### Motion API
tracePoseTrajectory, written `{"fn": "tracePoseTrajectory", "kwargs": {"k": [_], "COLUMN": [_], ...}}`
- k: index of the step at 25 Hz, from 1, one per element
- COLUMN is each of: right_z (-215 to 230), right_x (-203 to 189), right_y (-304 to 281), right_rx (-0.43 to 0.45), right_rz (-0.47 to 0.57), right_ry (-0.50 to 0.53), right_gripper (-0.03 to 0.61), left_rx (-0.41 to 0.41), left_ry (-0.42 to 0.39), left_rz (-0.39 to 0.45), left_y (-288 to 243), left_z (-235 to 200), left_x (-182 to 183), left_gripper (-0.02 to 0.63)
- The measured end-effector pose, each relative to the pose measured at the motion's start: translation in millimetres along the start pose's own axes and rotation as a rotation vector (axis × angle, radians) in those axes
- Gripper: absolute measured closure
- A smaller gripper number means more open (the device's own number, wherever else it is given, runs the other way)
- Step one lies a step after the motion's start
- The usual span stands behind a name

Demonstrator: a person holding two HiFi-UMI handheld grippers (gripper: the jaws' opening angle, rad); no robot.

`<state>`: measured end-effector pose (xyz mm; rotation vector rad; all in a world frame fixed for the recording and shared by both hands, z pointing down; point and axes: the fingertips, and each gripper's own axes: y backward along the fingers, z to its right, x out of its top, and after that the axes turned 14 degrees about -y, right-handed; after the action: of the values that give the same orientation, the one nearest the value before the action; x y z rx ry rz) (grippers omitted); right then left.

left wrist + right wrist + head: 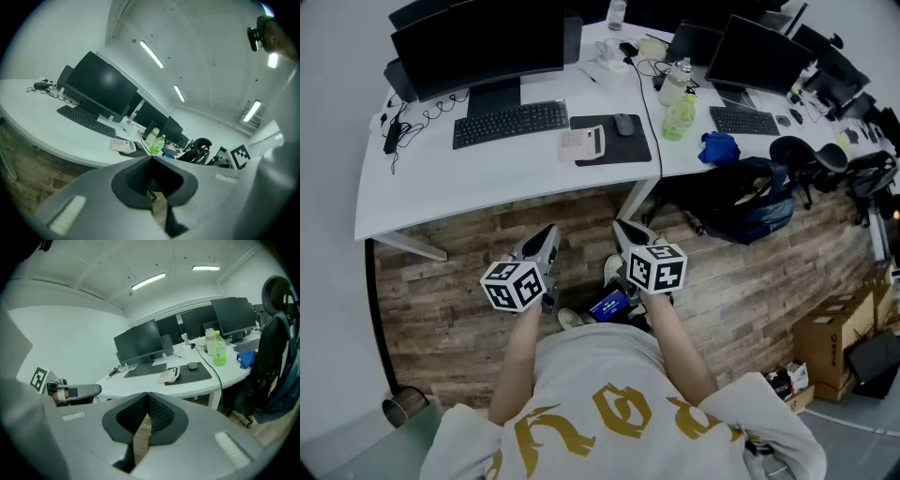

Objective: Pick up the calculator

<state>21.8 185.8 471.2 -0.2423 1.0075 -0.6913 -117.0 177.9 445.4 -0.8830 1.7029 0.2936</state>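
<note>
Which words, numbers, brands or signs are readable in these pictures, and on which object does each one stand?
Nothing can be read with certainty.
The gold letters on the person's white shirt: large, but stylised and upside down; unreadable.
The black-and-white marker cubes: square patterns only, no words.
The pale pinkish calculator: keys too small.
The green plastic bottle: label too small.
The brown cardboard box: print too small.

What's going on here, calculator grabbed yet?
Not yet. A person stands back from the white desk, holding the left gripper and right gripper low over the wood floor, both shut and empty. The calculator lies untouched on the desk, overlapping the left edge of the black mouse mat.
</note>
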Motion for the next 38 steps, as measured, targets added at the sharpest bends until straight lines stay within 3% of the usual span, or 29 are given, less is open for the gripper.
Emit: {"fn": "tracePoseTrajectory", "kwargs": {"k": [8, 12, 13, 16, 20, 25, 31, 38], "right_z": [-11.4, -11.5, -11.4, -6.0, 9.5, 32.9, 72.6, 105.3], "right_x": [2.8, 13.9, 15.4, 25.0, 47.4, 82.1, 123.0, 133.0], "right_y": [12.7, 13.2, 10.9, -1.6, -30.5, -83.7, -152.6, -201.2], "right_rx": [0.007, 0.009, 0.017, 0.047, 0.040, 0.027, 0.013, 0.014], "right_rz": [0.037, 0.079, 0.080, 0.087, 0.089, 0.047, -0.019, -0.116], "right_ry": [-0.021, 0.029, 0.030, -0.010, -0.026, -0.026, -0.060, -0.114], "right_gripper": [0.555, 0.552, 0.551, 0.506, 0.439, 0.389, 0.366, 0.382], "left_rx": [0.005, 0.025, 0.028, 0.035, 0.055, 0.071, 0.120, 0.183], "left_ry": [0.025, 0.020, 0.016, 0.004, 0.035, 0.060, 0.028, 0.072], "left_rz": [0.034, 0.043, 0.037, 0.030, 0.036, 0.011, -0.059, -0.141], "left_y": [16.5, 11.3, 8.2, -4.9, -29.8, -83.4, -151.0, -185.3], "left_z": [-3.4, -10.6, -12.8, -20.5, -43.7, -77.4, -126.4, -164.2], "left_x": [6.7, 9.7, 8.7, 9.7, 19.1, 29.9, 32.4, 12.5], "left_gripper": [0.612, 0.611, 0.581, 0.543, 0.543, 0.543, 0.543, 0.543]}}
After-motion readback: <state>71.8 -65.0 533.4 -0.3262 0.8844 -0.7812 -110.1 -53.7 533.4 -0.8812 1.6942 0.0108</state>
